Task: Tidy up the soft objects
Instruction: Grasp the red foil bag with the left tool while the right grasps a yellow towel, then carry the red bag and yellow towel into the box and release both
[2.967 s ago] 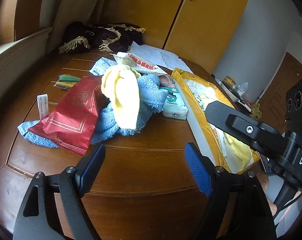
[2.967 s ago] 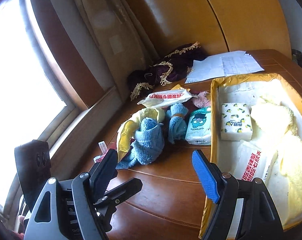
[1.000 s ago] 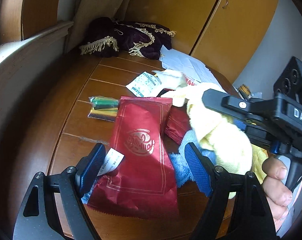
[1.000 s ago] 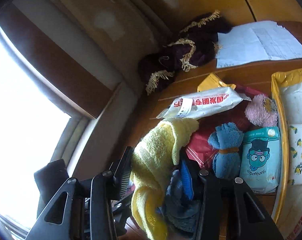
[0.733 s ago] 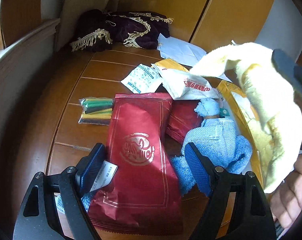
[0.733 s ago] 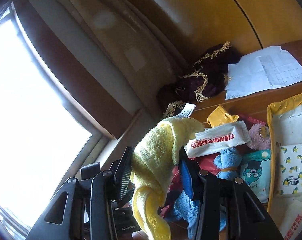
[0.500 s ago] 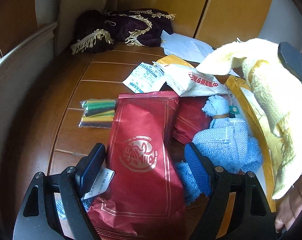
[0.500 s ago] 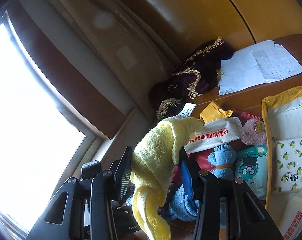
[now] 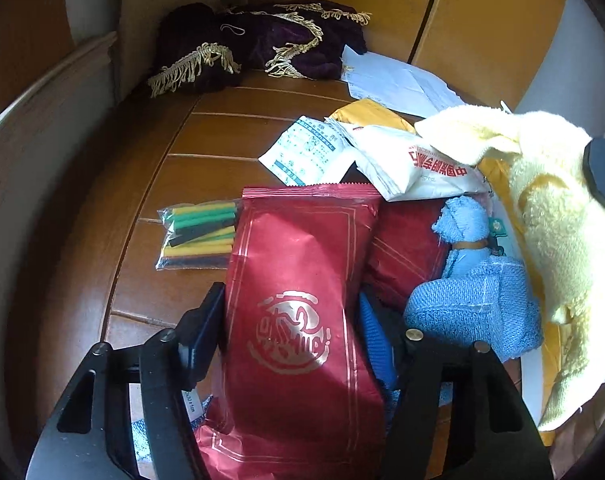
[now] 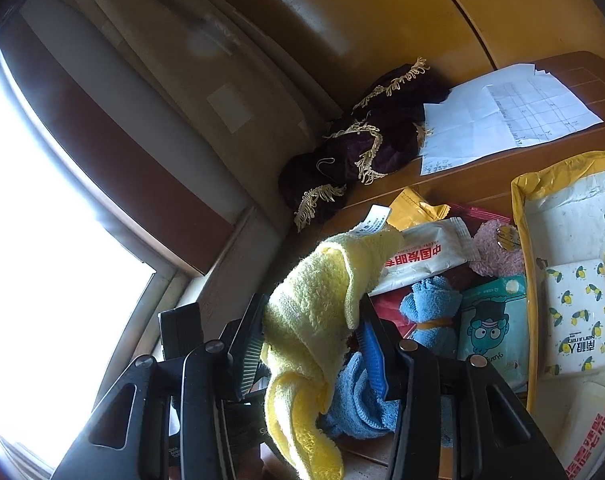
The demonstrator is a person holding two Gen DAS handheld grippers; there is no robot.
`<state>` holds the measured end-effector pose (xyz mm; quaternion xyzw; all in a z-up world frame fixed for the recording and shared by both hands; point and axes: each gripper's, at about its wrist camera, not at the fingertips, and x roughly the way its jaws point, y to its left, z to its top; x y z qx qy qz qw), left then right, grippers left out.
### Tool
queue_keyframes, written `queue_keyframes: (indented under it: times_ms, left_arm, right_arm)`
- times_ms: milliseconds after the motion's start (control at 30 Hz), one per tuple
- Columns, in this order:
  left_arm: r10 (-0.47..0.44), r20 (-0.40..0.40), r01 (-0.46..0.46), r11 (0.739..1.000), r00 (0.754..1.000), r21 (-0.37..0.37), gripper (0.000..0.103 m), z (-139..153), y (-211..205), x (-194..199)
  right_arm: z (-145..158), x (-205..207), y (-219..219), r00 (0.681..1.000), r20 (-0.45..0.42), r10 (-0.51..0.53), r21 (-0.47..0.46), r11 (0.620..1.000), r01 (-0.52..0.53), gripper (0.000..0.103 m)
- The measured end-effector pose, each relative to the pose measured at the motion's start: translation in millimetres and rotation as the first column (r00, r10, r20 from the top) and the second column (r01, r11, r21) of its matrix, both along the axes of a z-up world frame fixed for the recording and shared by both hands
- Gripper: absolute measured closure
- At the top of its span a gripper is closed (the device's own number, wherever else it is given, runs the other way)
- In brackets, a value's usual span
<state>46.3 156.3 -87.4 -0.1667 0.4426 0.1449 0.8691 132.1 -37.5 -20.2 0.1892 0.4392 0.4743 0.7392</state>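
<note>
**Both grippers clamped, towel lifted over the pile**

Now the right gripper (image 10: 308, 332) is pinching a yellow towel (image 10: 318, 320) between its jaws, and the cloth is hanging clear of the wooden table (image 9: 206, 168), draping down past the fingers. Meanwhile the left gripper (image 9: 290, 332) is squeezing a red foil packet (image 9: 294, 320), its jaws pressing on both sides of the packet. A blue towel (image 9: 474, 312) is lying just beside that packet, with a small rolled blue cloth (image 10: 430, 312) behind it. White sachets (image 9: 414, 164) are sitting further back. To the right, a yellow-rimmed tray (image 10: 520, 200) is holding a lemon-print tissue pack (image 10: 578, 316).
</note>
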Motion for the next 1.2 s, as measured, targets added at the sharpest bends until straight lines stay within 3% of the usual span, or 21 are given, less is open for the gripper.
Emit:
queue_keyframes:
  times_ms: [200, 367, 567, 667, 833, 967, 1067, 1200]
  left_arm:
    - [0.042, 0.104, -0.033, 0.996, 0.994, -0.080, 0.045, 7.9, -4.4, -35.2]
    - [0.071, 0.222, -0.040, 0.989, 0.972, -0.142, 0.045, 27.3, -10.4, -67.7]
    - [0.090, 0.308, -0.036, 0.984, 0.947, -0.175, 0.045, 48.8, -11.8, -77.2]
    - [0.051, 0.329, 0.016, 0.980, 0.943, -0.196, 0.045, 59.2, -22.8, -71.9]
    - [-0.024, 0.354, 0.101, 0.974, 0.935, -0.201, 0.045, 79.4, -52.9, -56.8]
    - [-0.094, 0.369, 0.187, 0.957, 0.924, -0.224, 0.045, 97.6, -80.3, -29.7]
    - [-0.139, 0.365, 0.229, 0.949, 0.921, -0.216, 0.045, 104.3, -104.4, -1.9]
    - [-0.188, 0.318, 0.268, 0.935, 0.929, -0.230, 0.045, 95.8, -130.9, 42.6]
  right_arm:
    - [3.2, -2.2, -0.7, 1.000, 0.011, 0.012, 0.018, 1.000, -0.012, 0.058]
    - [13.7, -8.4, -4.4, 0.998, 0.052, 0.026, 0.063, 0.998, -0.029, 0.058]
    - [23.7, -12.2, -15.0, 0.997, 0.054, 0.053, 0.112, 0.992, -0.059, 0.058]
    - [34.9, -14.1, -34.1, 0.994, 0.094, 0.053, 0.118, 0.991, -0.064, 0.058]
    - [60.2, -25.4, -67.3, 0.974, 0.225, 0.013, 0.007, 1.000, -0.015, 0.058]
    - [60.4, -3.0, -92.3, 0.960, 0.280, -0.012, -0.110, 0.993, 0.044, 0.058]
    - [48.3, 15.9, -111.7, 0.960, 0.279, -0.018, -0.159, 0.985, 0.065, 0.058]
    - [10.5, 50.3, -132.4, 0.980, 0.180, -0.090, -0.184, 0.975, 0.124, 0.058]
